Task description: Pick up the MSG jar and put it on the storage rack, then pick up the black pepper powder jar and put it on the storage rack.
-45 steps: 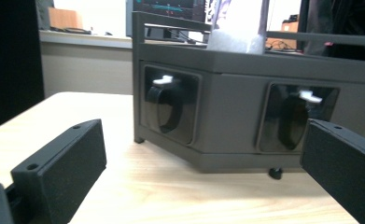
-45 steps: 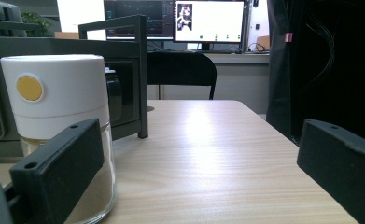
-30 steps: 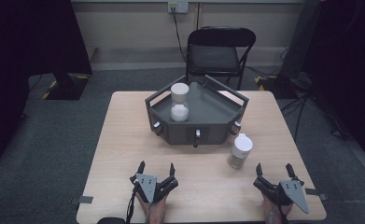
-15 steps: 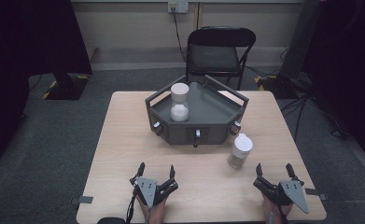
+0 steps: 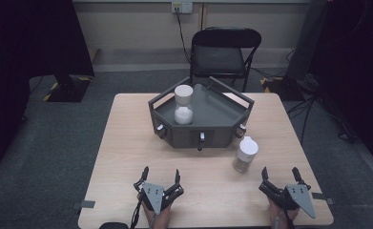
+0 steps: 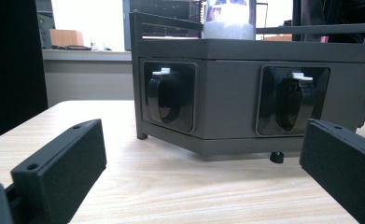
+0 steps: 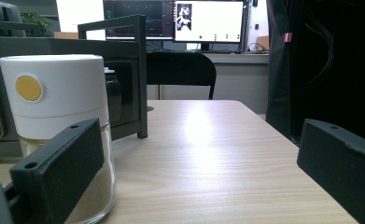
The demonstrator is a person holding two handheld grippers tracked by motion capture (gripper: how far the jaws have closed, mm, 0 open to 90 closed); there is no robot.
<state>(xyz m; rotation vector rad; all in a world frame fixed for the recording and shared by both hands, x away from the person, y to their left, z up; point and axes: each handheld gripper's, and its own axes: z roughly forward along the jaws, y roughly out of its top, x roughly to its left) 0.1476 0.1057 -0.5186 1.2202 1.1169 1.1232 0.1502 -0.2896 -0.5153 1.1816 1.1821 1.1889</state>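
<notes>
Both grippers sit low at the near edge of the table [image 5: 127, 143], one on each side, and neither has hold of anything. The left gripper [image 5: 160, 177] has its jaws spread wide and empty; in the left gripper view they frame the front of the dark tray [image 5: 212, 107], with a stretch of bare wood between the jaw tips and the tray's front wall. The right gripper [image 5: 280, 175] is just as wide open and just as empty, close to the table's right front corner.

The jar [image 5: 245, 154] with the white lid stands upright on the wood just off the tray's right front corner, near it but apart as far as the high view shows. It stands ahead of the right gripper and a little to its left; in the right gripper view it [image 7: 59, 126] rises behind the left-hand jaw, with pale grains in its glass lower part and a yellow dot on the lid.

A second jar [image 5: 183, 105] stands inside the tray on its left side, near the left wall.

Open tabletop runs from the jar to the right edge, and across the whole near strip between the grippers. A chair [image 5: 224, 52] stands beyond the far edge.
</notes>
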